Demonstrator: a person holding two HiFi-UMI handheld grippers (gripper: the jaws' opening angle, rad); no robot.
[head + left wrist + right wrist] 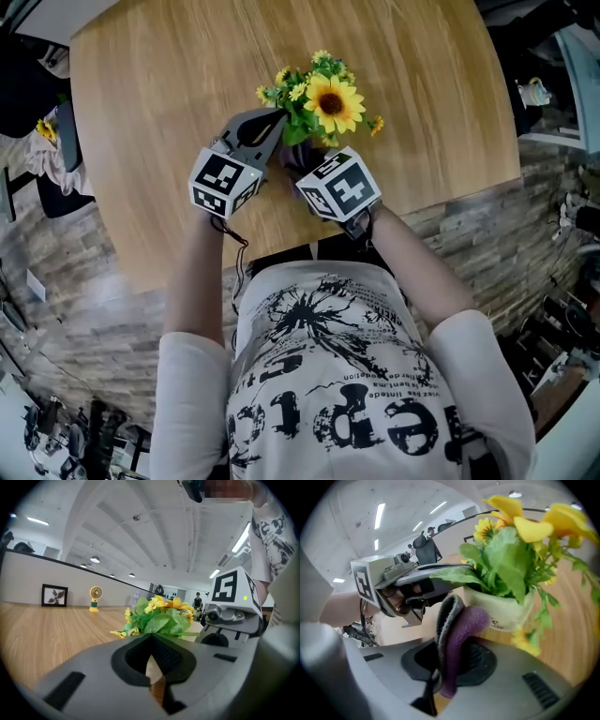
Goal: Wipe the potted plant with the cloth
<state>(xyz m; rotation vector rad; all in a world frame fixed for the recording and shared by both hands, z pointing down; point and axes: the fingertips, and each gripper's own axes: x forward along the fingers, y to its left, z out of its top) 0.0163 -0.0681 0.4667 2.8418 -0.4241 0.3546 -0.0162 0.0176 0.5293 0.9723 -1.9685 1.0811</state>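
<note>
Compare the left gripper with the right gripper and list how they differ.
The left gripper is shut on nothing; the right gripper is shut on a purple cloth. The left gripper looks at the leaves of the potted plant; the right gripper looks at its white pot, with the cloth close to the pot's wall. Both sit beside the plant on the wooden table.

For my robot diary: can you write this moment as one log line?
left gripper: shut, empty | right gripper: shut on purple cloth, beside white pot
</note>
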